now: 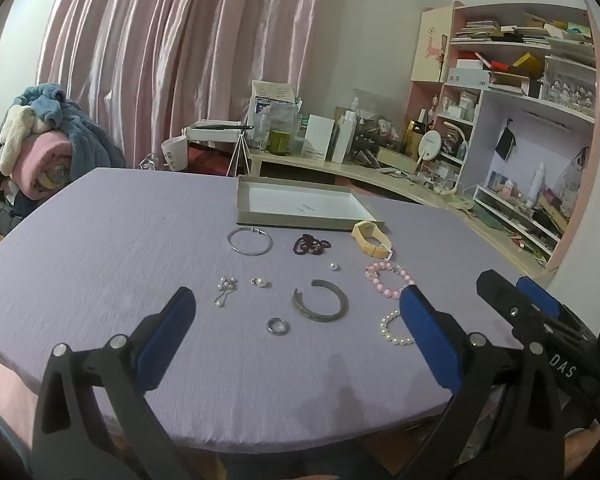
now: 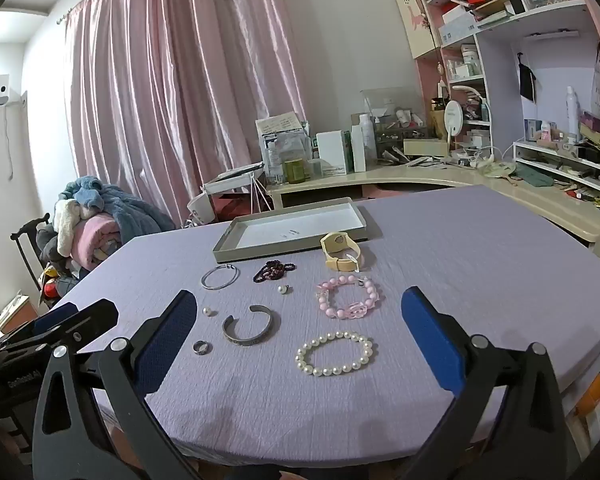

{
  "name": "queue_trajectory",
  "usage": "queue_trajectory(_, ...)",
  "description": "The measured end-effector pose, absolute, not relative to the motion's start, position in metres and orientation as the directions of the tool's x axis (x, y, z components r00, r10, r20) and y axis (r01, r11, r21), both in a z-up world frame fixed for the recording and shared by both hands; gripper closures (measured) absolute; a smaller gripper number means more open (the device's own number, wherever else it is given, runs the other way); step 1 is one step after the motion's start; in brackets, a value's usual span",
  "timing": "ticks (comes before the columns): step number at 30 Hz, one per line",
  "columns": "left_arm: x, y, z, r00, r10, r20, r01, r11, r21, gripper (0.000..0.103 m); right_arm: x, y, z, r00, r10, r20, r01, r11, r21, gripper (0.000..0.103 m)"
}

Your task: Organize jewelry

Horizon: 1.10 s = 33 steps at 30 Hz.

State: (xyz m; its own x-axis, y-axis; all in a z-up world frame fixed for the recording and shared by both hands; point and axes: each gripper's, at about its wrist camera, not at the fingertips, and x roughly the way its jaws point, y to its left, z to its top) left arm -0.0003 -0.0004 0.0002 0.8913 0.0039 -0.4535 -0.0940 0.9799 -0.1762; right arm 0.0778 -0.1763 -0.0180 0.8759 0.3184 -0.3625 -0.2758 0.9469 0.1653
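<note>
jewelry lay spread over the near half of the desk (image 2: 480,248), which was covered in a lilac cloth. nearest the right tongs (image 2: 300,332) sat a white pearl bracelet (image 2: 334,353), with a pink bead bracelet (image 2: 348,295) just beyond it. to the left of those lay an open grey metal cuff (image 2: 251,325), a small silver ring (image 2: 201,347) near its left end, and a single pearl stud (image 2: 208,311) beside the blue pad of the tongs. a second pearl stud (image 2: 283,289) sat between the cuff and a heap of dark purple beads (image 2: 273,271). a thin silver bangle (image 2: 220,277) lay left of the beads, and a cream watch (image 2: 340,254) lay to their right, close against the front wall of a shallow grey tray (image 2: 288,250) with a white floor. the tray stood at the far side of the group.

from the left wrist view, a pair of pearl drop earrings (image 1: 225,289) also showed, lying left of the stud (image 1: 260,282) and apart from the cuff (image 1: 320,301).

the left tongs (image 1: 296,320) were spread wide and held nothing, hanging above the near edge of the desk. the right tongs were likewise wide open and empty; they also showed at the right edge of the left view, alongside the left ones.

behind the desk hung pink curtains (image 2: 172,80), with cluttered shelves (image 2: 540,60) to the right and a pile of blankets (image 2: 100,220) on a chair to the left.
</note>
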Motion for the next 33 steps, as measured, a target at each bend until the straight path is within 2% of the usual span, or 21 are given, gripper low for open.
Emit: queue_trajectory(33, -0.0003, -0.0007, 0.0003, 0.889, 0.005, -0.457, -0.095, 0.980, -0.174, 0.002, 0.0778, -0.1786, -0.0173, 0.875, 0.321, -0.363, -0.275, 0.946, 0.172, 0.001)
